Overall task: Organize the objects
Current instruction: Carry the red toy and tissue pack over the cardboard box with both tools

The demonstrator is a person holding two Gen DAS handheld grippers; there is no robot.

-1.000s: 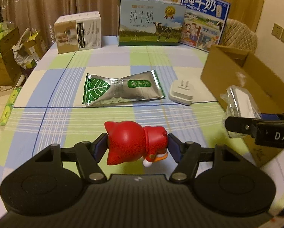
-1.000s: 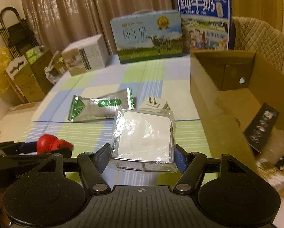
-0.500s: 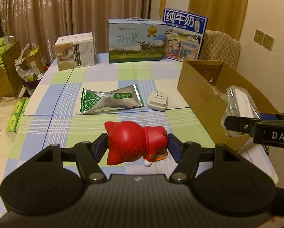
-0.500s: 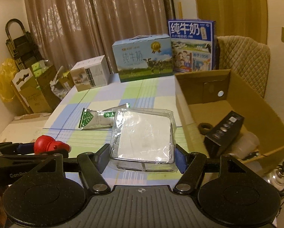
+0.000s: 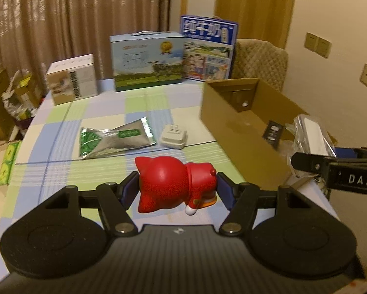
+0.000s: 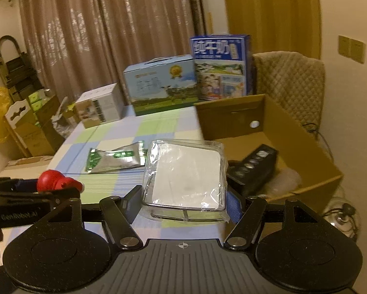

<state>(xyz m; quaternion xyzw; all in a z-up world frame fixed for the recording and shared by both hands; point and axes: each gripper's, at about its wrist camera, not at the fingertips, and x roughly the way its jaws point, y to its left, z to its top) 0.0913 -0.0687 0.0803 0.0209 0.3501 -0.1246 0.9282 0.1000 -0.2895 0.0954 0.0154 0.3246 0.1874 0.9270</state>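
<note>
A red cat-shaped toy figure (image 5: 172, 183) lies on its side, clamped between the blue pads of the left gripper (image 5: 178, 188) and held above the near edge of a table covered in a blue, green and white checked cloth (image 5: 144, 103). To its right, the right gripper (image 6: 184, 202) grasps a flat white item sealed in a clear plastic wrapper (image 6: 185, 169), its jaws pressed against both sides of the package, which hangs above the table just left of an open cardboard box (image 6: 293, 132). The box sits at the table's right edge, and inside it a long black box (image 6: 254, 166) leans at an angle, with some pale, crumpled plastic beside it that is too blurred to identify. On the cloth beyond the toy lies a silver foil pouch with green leaf print (image 5: 114, 140), and just to its right a white plug adapter (image 5: 174, 137) rests with its two prongs pointing up. Along the far side of the table stand a small white and tan carton (image 5: 71, 79), a blue and green milk carton case with a handle (image 5: 147, 61), and a taller blue milk case (image 5: 208, 49) leaning behind it. A quilted beige chair back (image 6: 288, 83) rises behind the cardboard box, and brown curtains (image 5: 73, 19) hang across the back wall
</note>
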